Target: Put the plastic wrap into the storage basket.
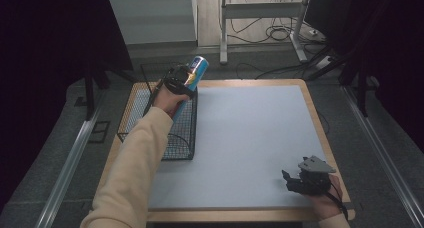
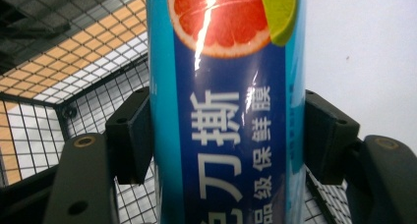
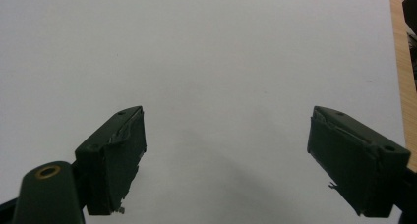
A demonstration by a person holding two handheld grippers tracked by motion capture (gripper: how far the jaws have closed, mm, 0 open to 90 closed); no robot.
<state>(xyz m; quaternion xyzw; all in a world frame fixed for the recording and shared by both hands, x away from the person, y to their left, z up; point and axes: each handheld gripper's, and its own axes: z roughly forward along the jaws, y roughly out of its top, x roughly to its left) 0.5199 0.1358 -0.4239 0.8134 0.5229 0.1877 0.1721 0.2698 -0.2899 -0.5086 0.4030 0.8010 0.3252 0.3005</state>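
Observation:
A long blue box of cling film (image 1: pixel 194 75) with a grapefruit picture and white lettering is tilted over the black wire basket (image 1: pixel 176 143) at the table's left. My left gripper (image 1: pixel 179 82) is shut on the cling film box (image 2: pixel 226 116); both pads (image 2: pixel 132 135) press its sides, with basket mesh behind. My right gripper (image 1: pixel 290 180) rests low at the table's front right corner, jaws wide open with nothing between them; in the right gripper view its fingers (image 3: pixel 115 155) stand apart over the bare grey mat (image 3: pixel 206 62).
A grey mat (image 1: pixel 250 138) covers the wooden table (image 1: pixel 307 95). The wire basket occupies the left edge. Beyond the table are a white desk frame (image 1: pixel 260 18), floor cables and dark curtains on both sides.

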